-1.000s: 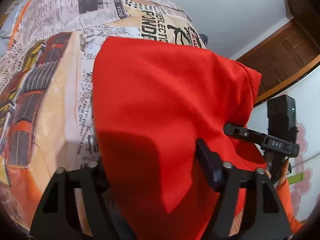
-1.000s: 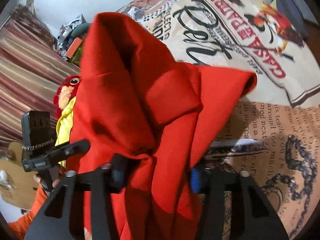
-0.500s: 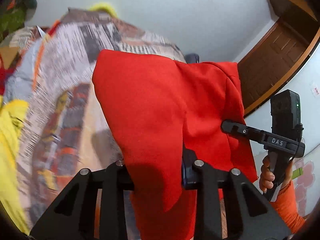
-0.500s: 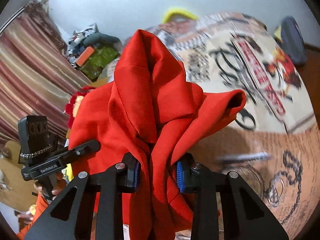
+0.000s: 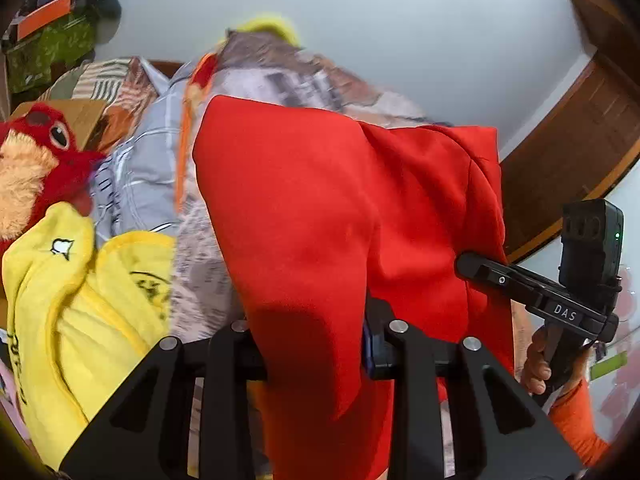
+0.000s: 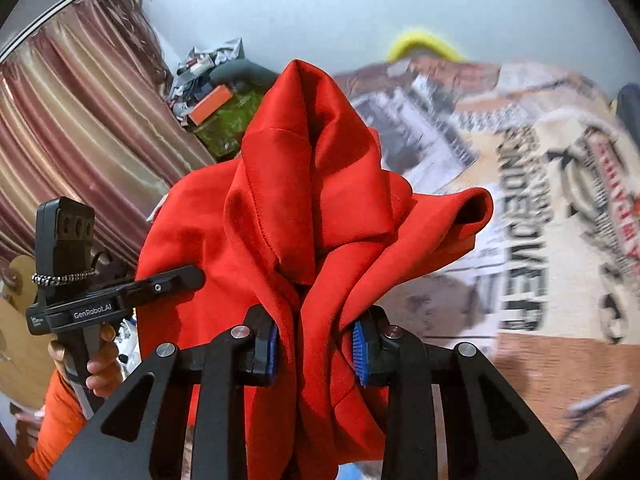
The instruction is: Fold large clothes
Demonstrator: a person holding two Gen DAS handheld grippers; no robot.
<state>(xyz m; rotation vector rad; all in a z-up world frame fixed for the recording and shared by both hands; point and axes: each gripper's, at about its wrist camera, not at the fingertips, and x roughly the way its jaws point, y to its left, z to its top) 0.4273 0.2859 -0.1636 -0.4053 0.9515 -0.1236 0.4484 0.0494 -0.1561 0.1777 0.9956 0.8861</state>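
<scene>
Hanging between the two tools, the red garment (image 5: 340,216) is up off the bed, and both grippers have it! The left gripper (image 5: 316,348) is clamped on a broad flat fold of the cloth, which spills down over its fingers and hides the left pad altogether (only a sliver of the blue right pad peeks out at the edge of the fabric). Over on the other side, the right gripper (image 6: 314,344) pinches a thick bunched wad of the same cloth, both blue pads (image 6: 273,346) pressed against it, with a ribbed hem peaking up above the jaws and a loose lobe sagging off to the right. Each tool shows up in the other's view, gripped by a hand (image 5: 538,364) in an orange sleeve (image 6: 56,428). Below and beyond the cloth lies the newspaper-print bedspread (image 6: 540,208), blurred. Off to the left in the left wrist view sit a yellow towel (image 5: 76,320) and a red plush toy (image 5: 38,160), touching one another; striped curtains (image 6: 72,128) fill the left of the right wrist view.
</scene>
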